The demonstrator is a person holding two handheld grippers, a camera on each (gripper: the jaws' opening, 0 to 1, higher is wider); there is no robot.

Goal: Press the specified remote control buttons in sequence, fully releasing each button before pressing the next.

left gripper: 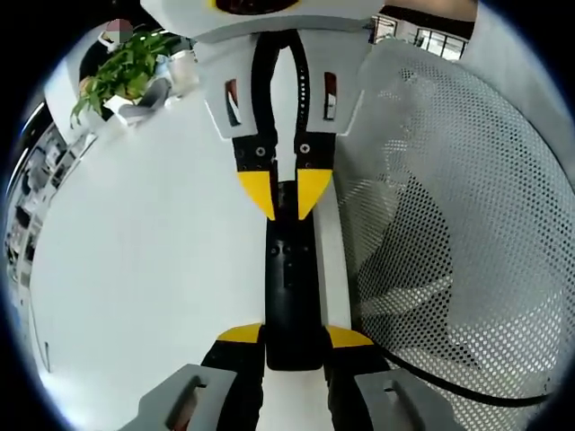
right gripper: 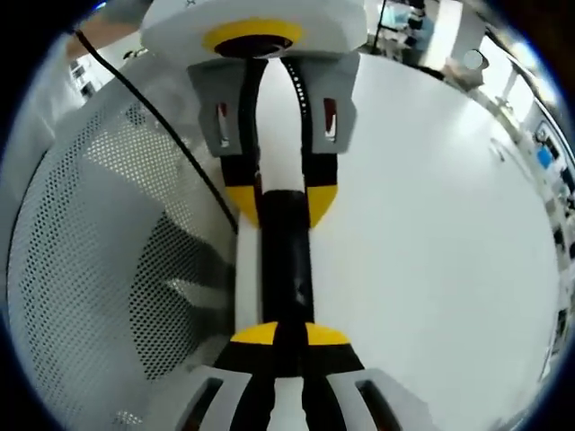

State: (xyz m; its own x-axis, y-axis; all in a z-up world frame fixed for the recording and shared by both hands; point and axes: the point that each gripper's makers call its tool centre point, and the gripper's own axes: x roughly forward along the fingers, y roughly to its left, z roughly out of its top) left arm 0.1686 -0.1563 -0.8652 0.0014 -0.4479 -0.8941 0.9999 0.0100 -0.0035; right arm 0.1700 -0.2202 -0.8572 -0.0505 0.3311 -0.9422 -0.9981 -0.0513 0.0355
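Note:
A long black remote control [left gripper: 289, 269] lies lengthwise over the edge of a white table [left gripper: 135, 269]. In the left gripper view my left gripper [left gripper: 294, 337] is shut on its near end, the yellow tips pressed against both sides. The right gripper [left gripper: 287, 193] comes down from the top and clamps the far end. In the right gripper view the same remote control [right gripper: 286, 260] runs from my right gripper [right gripper: 290, 335], shut on the near end, up to the left gripper [right gripper: 280, 202] on the other end. Its buttons are too dark to make out.
A white perforated mesh panel [left gripper: 449, 224] stands close beside the remote, seen again as the mesh panel [right gripper: 90, 251]. A black cable [left gripper: 467, 391] crosses it. A potted green plant [left gripper: 126, 67] sits at the table's far end. The white table [right gripper: 431, 224] spreads wide.

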